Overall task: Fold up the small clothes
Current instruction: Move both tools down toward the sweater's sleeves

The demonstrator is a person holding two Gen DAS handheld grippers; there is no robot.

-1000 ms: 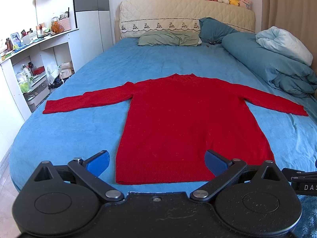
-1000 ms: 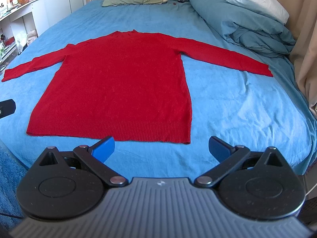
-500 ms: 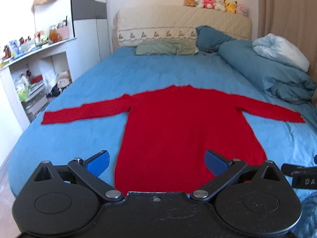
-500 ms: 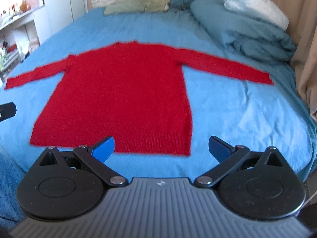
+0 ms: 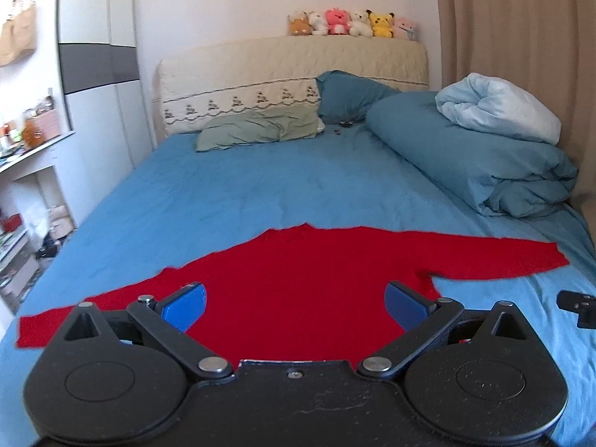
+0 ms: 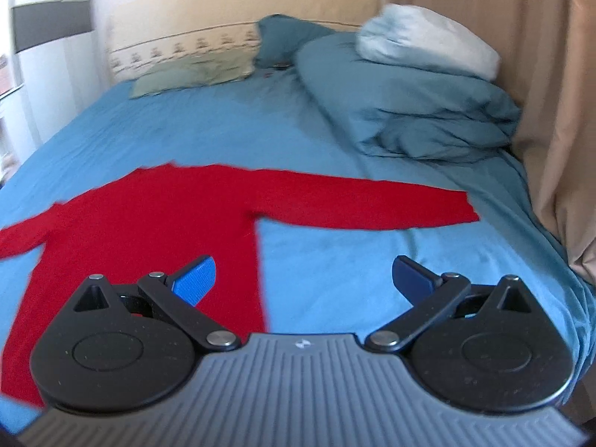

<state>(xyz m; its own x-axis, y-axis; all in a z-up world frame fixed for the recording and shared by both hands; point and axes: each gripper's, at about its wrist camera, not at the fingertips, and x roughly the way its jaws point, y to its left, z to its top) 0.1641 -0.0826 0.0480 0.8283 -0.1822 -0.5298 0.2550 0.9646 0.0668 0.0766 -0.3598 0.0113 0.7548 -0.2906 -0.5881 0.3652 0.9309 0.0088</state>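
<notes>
Left wrist view: the left gripper (image 5: 296, 303) is spread wide over the flat red sweater (image 5: 309, 272). The right gripper (image 6: 303, 277), at 3 o'clock, is wide apart too.

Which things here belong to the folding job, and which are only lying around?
For the job:
- red sweater, spread flat on the blue bed sheet
- left gripper, open
- right gripper, open

Just lying about:
- green pillow
- rolled duvet
- plush toys on the headboard
</notes>
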